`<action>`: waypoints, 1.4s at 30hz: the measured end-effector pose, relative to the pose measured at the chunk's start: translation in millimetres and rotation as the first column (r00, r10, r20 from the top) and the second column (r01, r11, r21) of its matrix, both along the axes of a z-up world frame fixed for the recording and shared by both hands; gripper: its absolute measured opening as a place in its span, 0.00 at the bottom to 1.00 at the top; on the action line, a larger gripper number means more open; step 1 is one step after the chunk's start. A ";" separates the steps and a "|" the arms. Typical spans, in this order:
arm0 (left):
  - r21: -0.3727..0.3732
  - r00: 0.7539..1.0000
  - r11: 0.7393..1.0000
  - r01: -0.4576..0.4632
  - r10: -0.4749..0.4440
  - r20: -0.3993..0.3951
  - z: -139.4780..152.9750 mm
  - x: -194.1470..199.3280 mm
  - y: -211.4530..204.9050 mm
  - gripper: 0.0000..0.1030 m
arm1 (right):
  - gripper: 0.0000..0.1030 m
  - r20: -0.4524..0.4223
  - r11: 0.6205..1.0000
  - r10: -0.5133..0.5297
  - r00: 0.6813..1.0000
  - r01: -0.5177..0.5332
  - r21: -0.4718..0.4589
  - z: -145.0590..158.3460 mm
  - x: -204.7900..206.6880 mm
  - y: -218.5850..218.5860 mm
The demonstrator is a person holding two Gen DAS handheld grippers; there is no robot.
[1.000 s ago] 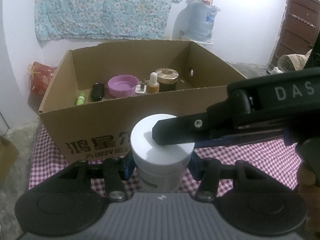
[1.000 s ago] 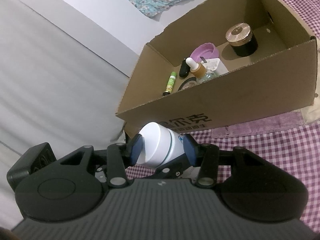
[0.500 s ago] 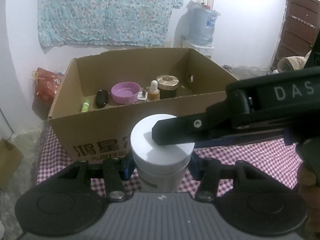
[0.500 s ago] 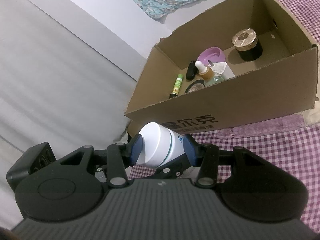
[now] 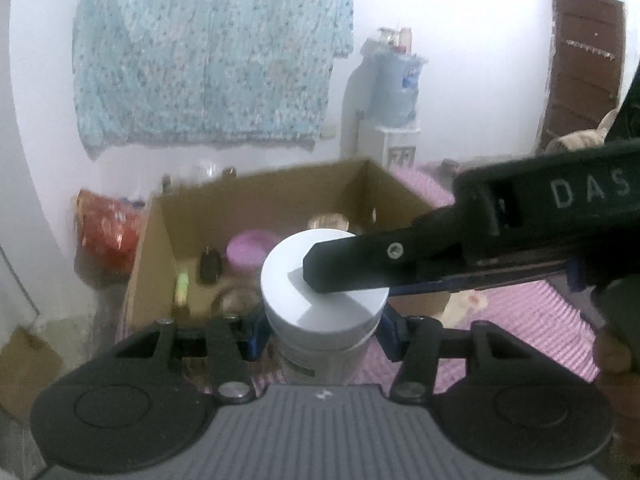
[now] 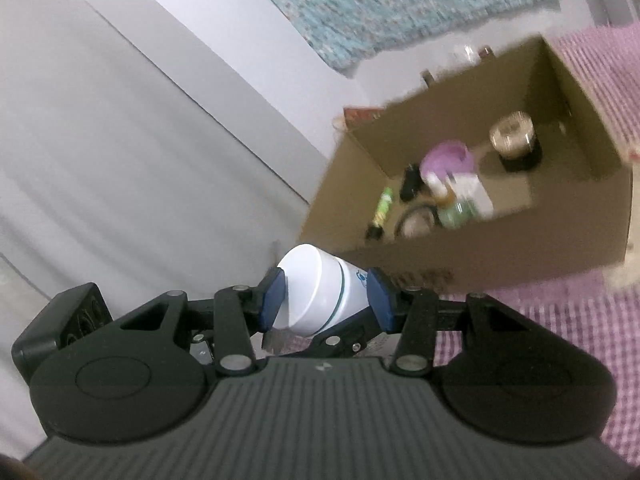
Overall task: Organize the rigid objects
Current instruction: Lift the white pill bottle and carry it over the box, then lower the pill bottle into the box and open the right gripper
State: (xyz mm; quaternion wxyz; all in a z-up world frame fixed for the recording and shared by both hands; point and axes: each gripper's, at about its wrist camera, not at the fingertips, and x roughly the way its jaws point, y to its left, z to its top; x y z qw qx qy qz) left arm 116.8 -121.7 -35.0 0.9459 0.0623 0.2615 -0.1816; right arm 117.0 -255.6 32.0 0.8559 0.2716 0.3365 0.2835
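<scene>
A white plastic jar (image 5: 320,304) with a flat white lid hangs in the air in front of an open cardboard box (image 5: 260,188). My left gripper (image 5: 323,336) is shut on the jar's body just below the lid. One black finger (image 5: 360,264) of my right gripper lies across the lid. In the right wrist view the right gripper (image 6: 326,300) has its blue pads pressed on either side of the tilted jar (image 6: 316,284). The box (image 6: 520,248) holds a purple dish (image 6: 444,160), a gold-topped black jar (image 6: 514,136), a green tube (image 6: 382,208) and several small bottles.
The box sits on a purple checked cloth (image 5: 540,320). A red bag (image 5: 106,236) stands left of the box, and a water dispenser (image 5: 394,92) and a brown door (image 5: 580,64) are behind it. A hand (image 5: 616,360) holds the right gripper's handle.
Both grippers have risen together with the jar, and the box now lies lower in both views, showing more of its floor. Neither grip has changed.
</scene>
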 end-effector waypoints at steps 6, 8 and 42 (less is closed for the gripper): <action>0.002 0.996 0.999 0.051 -0.051 0.079 40.6 22.0 -17.3 0.53 | 0.45 0.113 1.000 -0.017 0.993 0.020 -0.021 42.9 13.5 -16.1; 0.003 0.993 0.998 0.069 -0.069 0.092 50.1 34.5 -27.5 0.53 | 0.45 0.139 0.999 -0.028 0.990 0.034 -0.036 55.3 21.6 -23.2; 0.082 0.957 0.987 0.141 -0.114 -0.266 -38.6 183.6 -101.0 0.53 | 0.44 -0.076 0.976 -0.113 0.991 0.097 -0.194 -38.2 143.6 -93.8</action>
